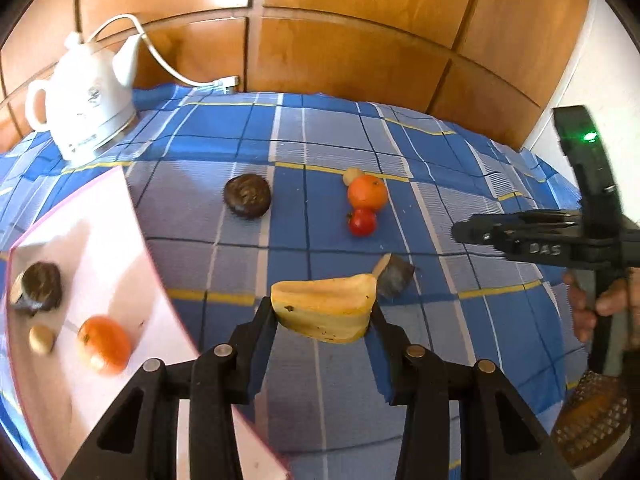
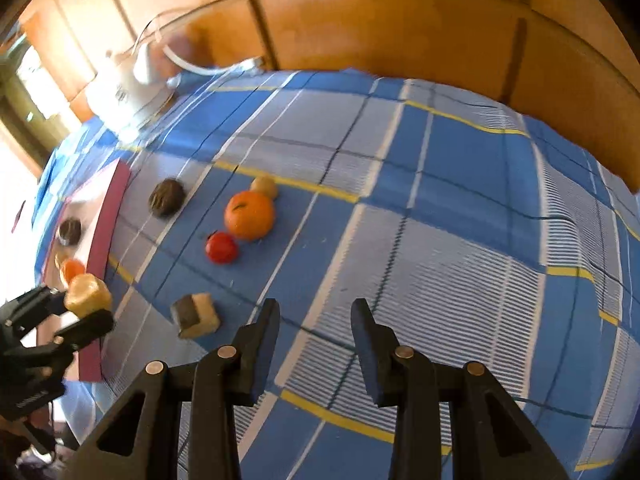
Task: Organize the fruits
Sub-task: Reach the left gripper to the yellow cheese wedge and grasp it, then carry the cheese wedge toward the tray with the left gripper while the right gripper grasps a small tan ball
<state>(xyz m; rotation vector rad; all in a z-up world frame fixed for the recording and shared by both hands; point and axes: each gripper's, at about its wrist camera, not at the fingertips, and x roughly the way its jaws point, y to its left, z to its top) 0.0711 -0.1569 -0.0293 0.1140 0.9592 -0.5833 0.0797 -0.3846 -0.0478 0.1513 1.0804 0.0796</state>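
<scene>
Left wrist view: the left gripper (image 1: pixel 325 316) pinches a yellow fruit piece (image 1: pixel 324 306) between its pads, lifted above the blue checked cloth (image 1: pixel 440 152). A white tray (image 1: pixel 112 240) at left holds an orange (image 1: pixel 105 344), a dark round fruit (image 1: pixel 40 286) and a small pale one (image 1: pixel 41 338).

Right wrist view: the right gripper (image 2: pixel 316 320) stands narrowly spread over bare cloth, holding nothing. On the cloth lie a tomato (image 2: pixel 221 247), a second orange (image 2: pixel 250 215) and a cut piece (image 2: pixel 195 315).
</scene>
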